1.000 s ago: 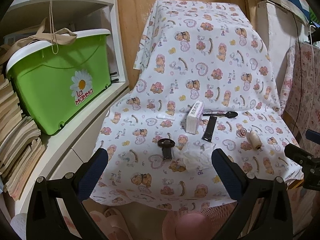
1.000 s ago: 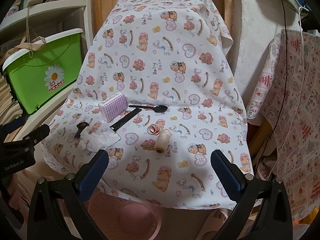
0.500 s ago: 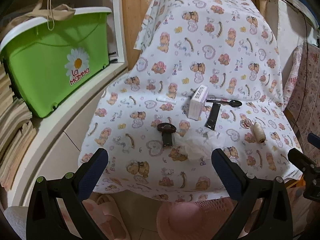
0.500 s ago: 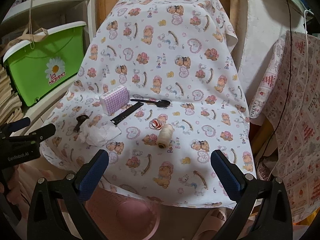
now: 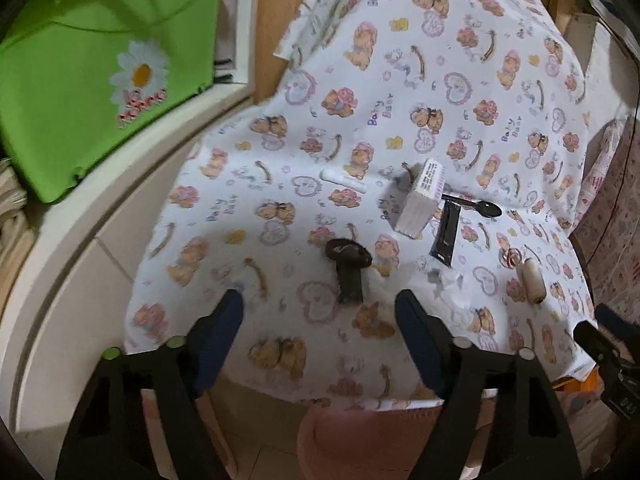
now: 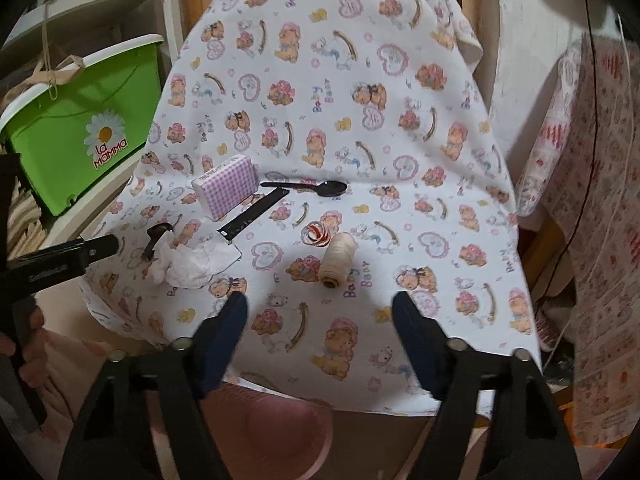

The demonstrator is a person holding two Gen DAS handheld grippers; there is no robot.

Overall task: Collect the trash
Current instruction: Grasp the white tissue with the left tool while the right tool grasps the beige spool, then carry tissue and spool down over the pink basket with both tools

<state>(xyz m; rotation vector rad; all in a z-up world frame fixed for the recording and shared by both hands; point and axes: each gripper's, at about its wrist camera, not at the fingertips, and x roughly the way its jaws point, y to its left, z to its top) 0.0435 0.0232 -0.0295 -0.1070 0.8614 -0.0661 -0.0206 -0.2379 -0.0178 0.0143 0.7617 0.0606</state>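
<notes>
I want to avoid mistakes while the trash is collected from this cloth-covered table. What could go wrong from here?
1. The crumpled tissue touches the dark mushroom-shaped piece; the left gripper, open with jaws just closing, may pinch both.
2. The thread spool lies on its side, so a nudge may roll it.
3. The loose tablecloth could snag and drag everything.

The right gripper (image 6: 320,314), jaws just narrowed and empty, hangs over the bear-print cloth (image 6: 420,208). Thread spool (image 6: 338,256) at twelve o'clock; crumpled tissue (image 6: 192,264) at ten; pink basket (image 6: 276,428) at six.
</notes>
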